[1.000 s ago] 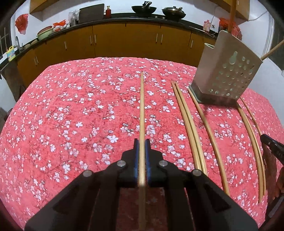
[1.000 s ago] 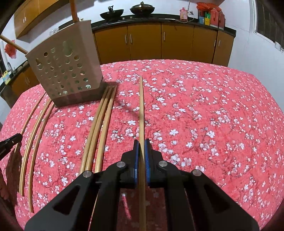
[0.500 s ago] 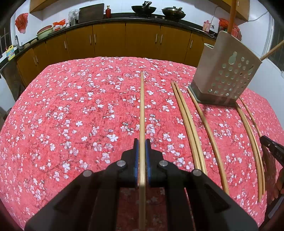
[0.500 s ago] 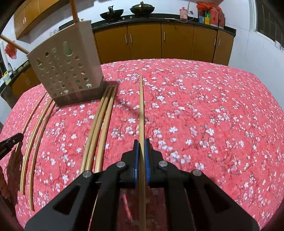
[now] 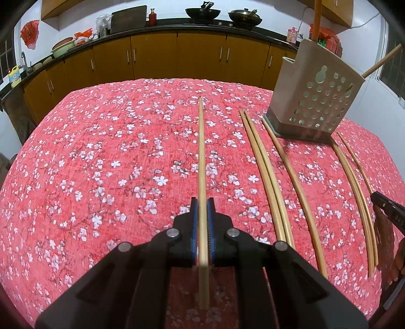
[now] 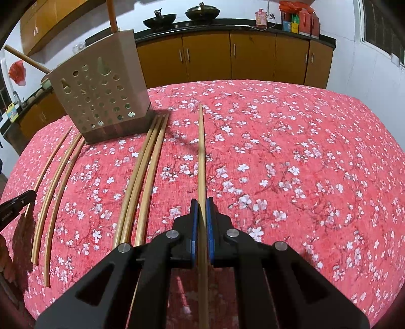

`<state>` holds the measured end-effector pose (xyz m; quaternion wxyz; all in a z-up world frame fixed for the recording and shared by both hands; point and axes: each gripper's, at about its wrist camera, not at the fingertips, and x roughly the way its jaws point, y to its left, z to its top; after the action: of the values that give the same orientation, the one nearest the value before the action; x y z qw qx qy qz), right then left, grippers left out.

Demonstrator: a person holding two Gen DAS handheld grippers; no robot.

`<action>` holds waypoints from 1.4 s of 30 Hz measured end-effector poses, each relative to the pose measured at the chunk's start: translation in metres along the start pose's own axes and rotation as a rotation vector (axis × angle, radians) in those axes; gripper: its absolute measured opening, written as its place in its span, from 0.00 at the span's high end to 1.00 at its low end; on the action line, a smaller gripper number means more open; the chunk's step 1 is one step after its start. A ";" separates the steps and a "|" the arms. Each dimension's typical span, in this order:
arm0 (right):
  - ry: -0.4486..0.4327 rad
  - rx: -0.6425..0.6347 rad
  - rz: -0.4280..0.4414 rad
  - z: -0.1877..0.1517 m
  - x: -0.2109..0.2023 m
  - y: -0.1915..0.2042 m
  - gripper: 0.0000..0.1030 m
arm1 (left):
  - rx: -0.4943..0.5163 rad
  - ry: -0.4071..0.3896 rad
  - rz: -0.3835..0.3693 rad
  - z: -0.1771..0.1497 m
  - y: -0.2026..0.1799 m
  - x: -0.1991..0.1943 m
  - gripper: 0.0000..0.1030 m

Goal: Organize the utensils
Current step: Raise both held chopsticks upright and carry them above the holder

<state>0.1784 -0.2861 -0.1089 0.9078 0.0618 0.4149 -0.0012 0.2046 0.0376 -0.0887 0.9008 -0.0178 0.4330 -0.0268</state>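
My left gripper is shut on a long wooden chopstick that points forward above the red floral tablecloth. My right gripper is shut on another wooden chopstick, also pointing forward. A beige perforated utensil holder stands on the table at the far right in the left wrist view and at the far left in the right wrist view; wooden handles stick out of its top. Several loose chopsticks lie on the cloth in front of the holder, also seen in the right wrist view.
The table with its red floral cloth fills both views. Behind it runs a row of brown kitchen cabinets with pans on the counter. The other gripper's tip shows at the right edge of the left view.
Both grippers have drawn back and risen slightly with their chopsticks; the holder looks a little farther. Nothing was let go or taken.
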 end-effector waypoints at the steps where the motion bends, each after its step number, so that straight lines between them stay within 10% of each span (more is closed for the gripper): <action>1: 0.000 -0.002 -0.001 -0.001 -0.001 0.000 0.92 | 0.002 0.000 0.001 0.001 0.000 0.001 0.91; 9: -0.041 0.006 0.010 0.009 -0.017 -0.002 0.93 | 0.004 0.017 -0.014 0.009 0.001 0.001 0.92; 42: -0.393 0.018 0.070 0.059 -0.126 -0.002 0.93 | -0.004 -0.348 -0.122 0.074 0.005 -0.137 0.93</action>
<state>0.1404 -0.3013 0.0239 0.9702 0.0827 0.2274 0.0146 0.1769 0.0517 0.0640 0.9588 -0.0502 0.2686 -0.0772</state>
